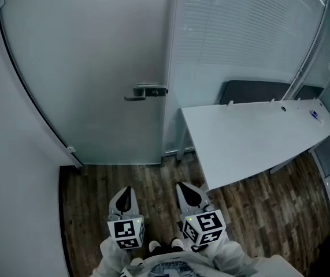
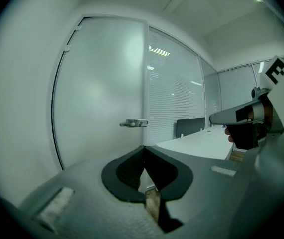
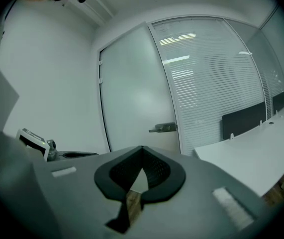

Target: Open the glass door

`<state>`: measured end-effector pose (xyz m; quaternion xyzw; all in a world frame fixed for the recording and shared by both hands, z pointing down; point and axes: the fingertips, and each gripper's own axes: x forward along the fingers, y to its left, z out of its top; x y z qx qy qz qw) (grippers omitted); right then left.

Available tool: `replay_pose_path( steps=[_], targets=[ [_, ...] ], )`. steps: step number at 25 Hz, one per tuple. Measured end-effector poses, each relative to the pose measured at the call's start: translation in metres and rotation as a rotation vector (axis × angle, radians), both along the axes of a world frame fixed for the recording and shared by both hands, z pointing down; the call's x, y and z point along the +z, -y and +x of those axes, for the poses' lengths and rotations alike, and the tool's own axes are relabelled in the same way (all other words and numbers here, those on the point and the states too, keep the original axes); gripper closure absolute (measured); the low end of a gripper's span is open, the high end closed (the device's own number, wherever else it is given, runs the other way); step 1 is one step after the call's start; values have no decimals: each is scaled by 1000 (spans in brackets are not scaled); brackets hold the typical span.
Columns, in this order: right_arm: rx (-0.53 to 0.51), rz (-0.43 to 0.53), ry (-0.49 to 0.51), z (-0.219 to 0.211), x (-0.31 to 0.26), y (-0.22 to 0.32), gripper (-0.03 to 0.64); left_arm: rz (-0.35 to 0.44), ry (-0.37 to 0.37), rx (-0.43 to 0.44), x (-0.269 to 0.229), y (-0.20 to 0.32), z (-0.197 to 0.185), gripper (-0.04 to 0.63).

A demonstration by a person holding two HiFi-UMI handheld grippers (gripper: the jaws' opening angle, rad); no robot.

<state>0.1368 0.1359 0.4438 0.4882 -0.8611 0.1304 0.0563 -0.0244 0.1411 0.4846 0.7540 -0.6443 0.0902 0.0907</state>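
Observation:
The frosted glass door (image 1: 89, 68) stands closed ahead, its metal lever handle (image 1: 146, 91) on the right edge beside the frame. Both grippers hang low over the wood floor, well short of the door and apart from it. My left gripper (image 1: 127, 189) is shut with nothing in it, and so is my right gripper (image 1: 183, 185) beside it. In the left gripper view the left gripper (image 2: 143, 148) points at the door (image 2: 102, 93), with the handle (image 2: 134, 123) just above its tips. In the right gripper view the right gripper (image 3: 142, 148) sits below the handle (image 3: 164, 128).
A white desk (image 1: 257, 137) fills the right side, its near corner close to the door frame. Behind it a glass wall with blinds (image 1: 245, 33) and a dark chair back (image 1: 257, 91). A plain white wall (image 1: 14, 183) runs along the left.

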Motion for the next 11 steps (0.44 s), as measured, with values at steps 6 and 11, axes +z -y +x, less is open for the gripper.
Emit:
replay_pose_path(
  steps=[6,11],
  targets=[
    [-23,41,-33,16,-7,-16,612,24,40,44,-12,-9,35,592],
    [-41,23,-32,29,0,-21,612,8,56,73,-8,-13,62,592]
  ],
)
